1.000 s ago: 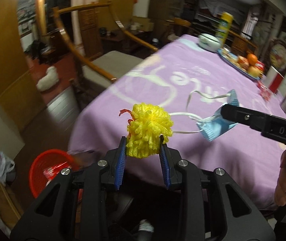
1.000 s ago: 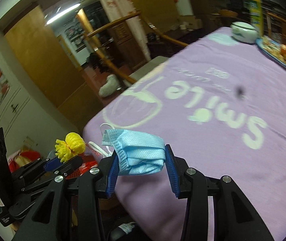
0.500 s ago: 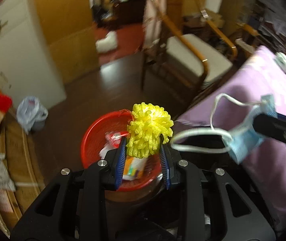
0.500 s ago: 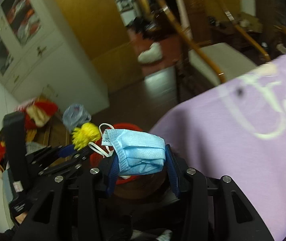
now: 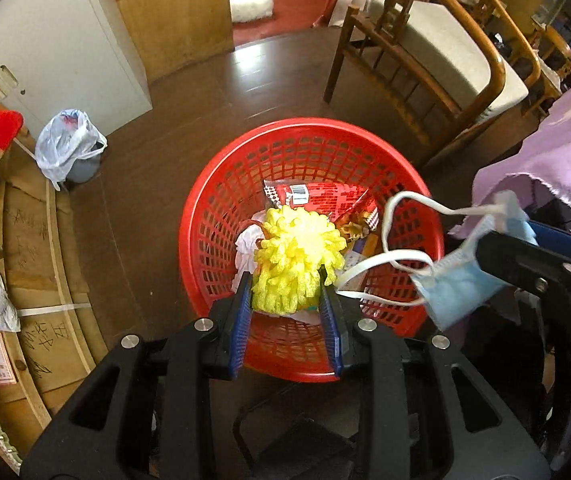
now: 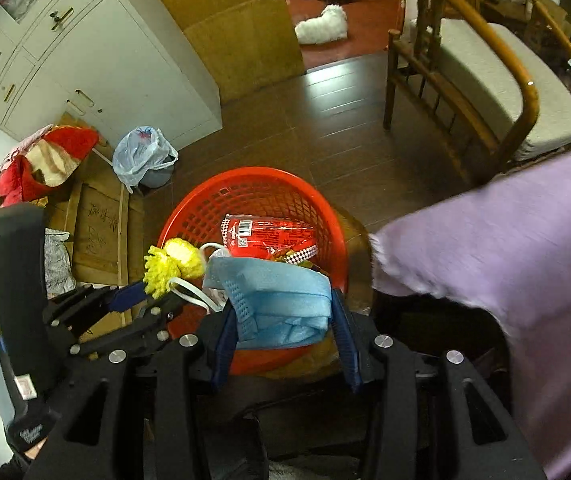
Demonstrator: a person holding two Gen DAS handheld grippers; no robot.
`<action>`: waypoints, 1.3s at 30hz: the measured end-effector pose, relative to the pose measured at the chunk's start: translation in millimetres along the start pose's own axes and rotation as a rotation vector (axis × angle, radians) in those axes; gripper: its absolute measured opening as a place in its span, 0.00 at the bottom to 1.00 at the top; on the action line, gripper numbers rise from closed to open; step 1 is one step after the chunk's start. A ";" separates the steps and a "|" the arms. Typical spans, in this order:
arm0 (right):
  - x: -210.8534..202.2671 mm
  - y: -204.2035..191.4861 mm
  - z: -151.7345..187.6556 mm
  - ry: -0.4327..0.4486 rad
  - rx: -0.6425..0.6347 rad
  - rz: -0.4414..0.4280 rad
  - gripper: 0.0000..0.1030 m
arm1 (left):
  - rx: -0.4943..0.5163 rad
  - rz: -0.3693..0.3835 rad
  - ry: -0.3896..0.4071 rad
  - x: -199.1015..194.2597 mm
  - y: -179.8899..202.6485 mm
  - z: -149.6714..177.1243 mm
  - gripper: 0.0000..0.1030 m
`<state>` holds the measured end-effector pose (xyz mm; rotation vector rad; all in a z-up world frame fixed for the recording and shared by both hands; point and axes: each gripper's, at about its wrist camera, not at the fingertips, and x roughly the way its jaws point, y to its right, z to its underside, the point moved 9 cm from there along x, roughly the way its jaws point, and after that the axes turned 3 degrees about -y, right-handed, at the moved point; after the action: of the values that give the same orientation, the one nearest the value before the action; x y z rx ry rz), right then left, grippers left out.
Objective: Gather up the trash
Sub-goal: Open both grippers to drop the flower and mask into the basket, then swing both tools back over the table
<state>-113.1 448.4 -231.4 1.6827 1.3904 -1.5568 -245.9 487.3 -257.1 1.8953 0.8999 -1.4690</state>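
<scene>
A red mesh basket (image 5: 221, 200) stands on the dark floor below both grippers. It holds a red snack wrapper (image 5: 321, 196) and other scraps. My left gripper (image 5: 287, 280) points steeply down over the basket, shut on a yellow foam fruit net (image 5: 297, 256). Beside it to the right, my right gripper (image 6: 283, 304) has a crumpled blue face mask (image 6: 277, 288) between its blue pads. Its jaws are opening slightly, though the mask still sits pinched between them. The mask's white ear loops (image 5: 397, 224) dangle over the basket's right rim.
A purple tablecloth (image 6: 505, 264) hangs at the right, close to the basket. A wooden chair (image 5: 465, 72) with a grey cushion stands beyond. A tied plastic bag (image 5: 65, 144), a white cabinet (image 5: 65, 40) and flat cardboard (image 5: 33, 240) lie to the left.
Both grippers swung left off the purple table and tipped downward with their loads. They now hang over the red basket, which fills the middle of both views.
</scene>
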 end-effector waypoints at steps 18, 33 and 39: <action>-18.0 -3.4 -6.9 0.043 0.023 -0.110 0.66 | -0.024 -0.091 0.090 -37.9 -11.6 -7.8 0.71; -198.6 74.7 36.3 0.411 0.063 0.118 0.75 | 0.135 0.015 0.217 -105.4 80.4 -17.2 0.73; -252.6 153.8 84.2 0.477 0.194 0.257 0.81 | 0.315 0.068 0.314 -148.2 163.0 -11.2 0.81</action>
<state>20.4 226.7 -65.2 2.3602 1.1924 -1.2259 -135.4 372.5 -104.7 2.4138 0.7621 -1.3580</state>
